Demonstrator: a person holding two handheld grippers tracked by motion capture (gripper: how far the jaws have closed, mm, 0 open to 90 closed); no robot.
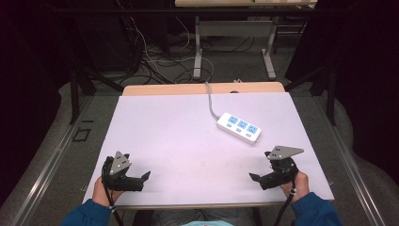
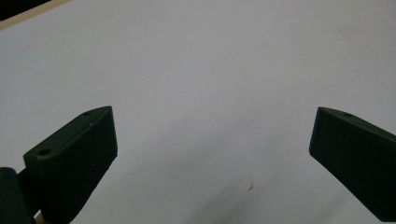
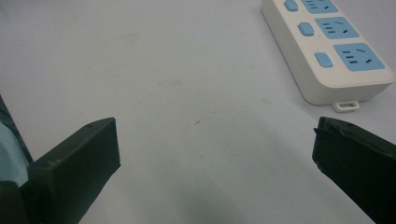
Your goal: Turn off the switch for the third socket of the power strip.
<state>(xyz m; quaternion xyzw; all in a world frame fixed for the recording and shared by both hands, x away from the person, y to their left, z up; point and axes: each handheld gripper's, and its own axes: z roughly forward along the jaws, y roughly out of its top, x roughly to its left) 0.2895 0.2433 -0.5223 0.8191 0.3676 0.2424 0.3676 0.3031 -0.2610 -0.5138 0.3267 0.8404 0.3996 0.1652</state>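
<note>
Power strip (image 1: 239,127) lies on table (image 1: 179,141). Left tongs (image 1: 143,178) well apart from it, right tongs (image 1: 256,179) nearer; both agape, empty.

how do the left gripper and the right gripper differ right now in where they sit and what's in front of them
The left gripper sits at the table's near left corner, the right gripper at its near right. The left gripper's own view has bare white table ahead; the right gripper's has the white power strip with blue sockets just beyond its jaws. The right gripper is nearer the strip. Both are open, empty, and point inward toward each other.
</note>
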